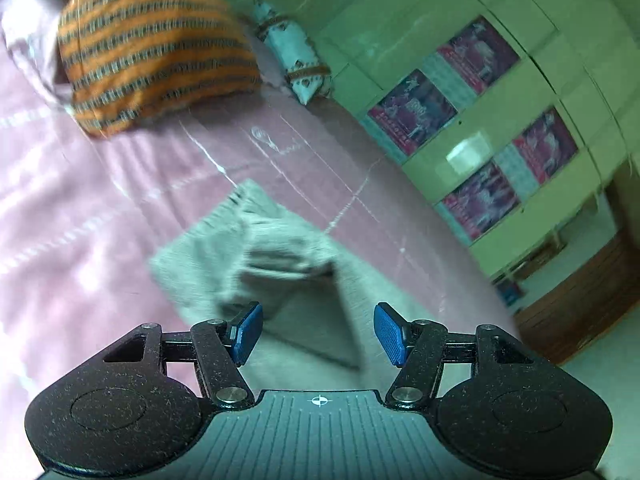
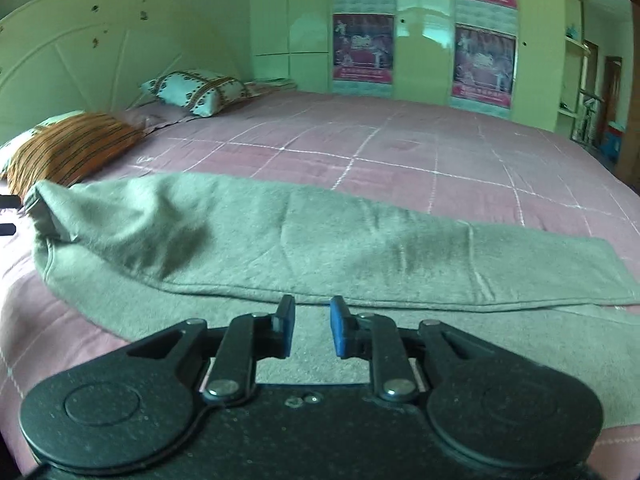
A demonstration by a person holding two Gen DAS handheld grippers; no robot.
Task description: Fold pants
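Lying lengthwise across the pink quilted bedspread (image 2: 400,148), the grey pants (image 2: 280,240) show one leg folded over the other, its long edge running just ahead of the right gripper (image 2: 312,330). That gripper's blue pads stand a narrow gap apart with nothing between them. The left gripper (image 1: 318,336) has its jaws wide apart and empty, above the bunched waistband end of the pants (image 1: 280,248).

The top leg looks unevenly laid: it humps near the waist and its hem sits askew of the layer beneath. Any next fold made from here would likely lock in that skew, and a pinch that catches only the upper layer would drag it off the lower one. The soft bedspread may also ruck up with the cloth.

An orange striped pillow (image 1: 152,52) and a pale patterned pillow (image 2: 196,90) rest by the headboard (image 2: 80,64); green cabinets carrying posters (image 2: 362,46) line the far wall.
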